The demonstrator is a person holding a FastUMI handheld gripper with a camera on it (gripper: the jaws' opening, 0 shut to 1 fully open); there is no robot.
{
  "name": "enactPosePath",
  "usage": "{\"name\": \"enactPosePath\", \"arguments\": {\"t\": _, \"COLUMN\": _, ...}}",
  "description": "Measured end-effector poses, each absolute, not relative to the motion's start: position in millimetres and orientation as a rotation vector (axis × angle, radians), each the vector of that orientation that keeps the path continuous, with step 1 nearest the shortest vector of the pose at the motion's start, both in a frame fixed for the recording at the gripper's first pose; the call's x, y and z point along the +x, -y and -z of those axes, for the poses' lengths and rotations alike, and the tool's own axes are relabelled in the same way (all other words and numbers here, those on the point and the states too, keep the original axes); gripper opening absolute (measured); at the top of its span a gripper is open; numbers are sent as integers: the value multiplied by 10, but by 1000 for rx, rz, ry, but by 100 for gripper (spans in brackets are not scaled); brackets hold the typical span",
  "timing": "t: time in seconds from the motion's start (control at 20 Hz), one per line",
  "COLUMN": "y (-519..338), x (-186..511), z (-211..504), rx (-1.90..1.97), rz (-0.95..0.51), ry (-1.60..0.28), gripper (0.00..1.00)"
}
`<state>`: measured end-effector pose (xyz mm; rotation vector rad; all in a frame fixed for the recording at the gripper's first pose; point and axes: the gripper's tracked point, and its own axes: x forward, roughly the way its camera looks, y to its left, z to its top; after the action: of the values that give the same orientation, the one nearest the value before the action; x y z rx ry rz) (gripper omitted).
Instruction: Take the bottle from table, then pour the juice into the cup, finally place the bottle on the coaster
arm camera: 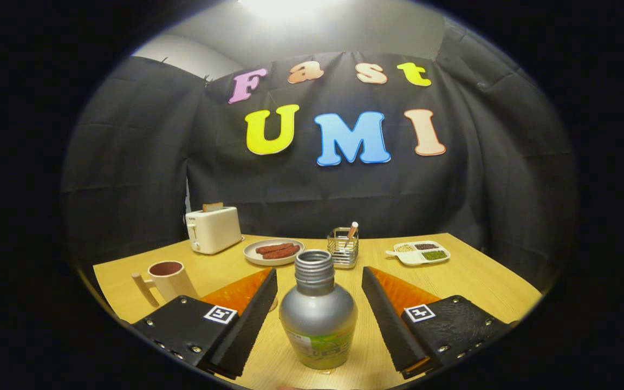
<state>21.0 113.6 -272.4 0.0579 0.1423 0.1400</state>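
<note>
A silver bottle (318,314) with an open threaded neck and a green label stands upright on the wooden table (480,276), between my two fingers. My gripper (318,281) is open, with a gap on each side of the bottle, so neither finger touches it. A beige cup (167,279) with a handle stands to the left, just beyond my left finger (252,314). A small part of a round coaster (273,304) peeks out beside the left finger's tip, mostly hidden by it.
At the back of the table stand a white toaster (213,229) with a slice in it, a plate of sausages (273,251), a wire holder (343,247) with a utensil, and a divided dish (419,252) of grains.
</note>
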Motion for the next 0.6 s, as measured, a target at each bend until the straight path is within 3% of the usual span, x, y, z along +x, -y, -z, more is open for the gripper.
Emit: {"name": "enactPosePath", "arguments": {"t": 0.6, "y": -1161, "x": 396, "z": 3108, "rx": 74, "rz": -93, "ry": -160, "gripper": 97}}
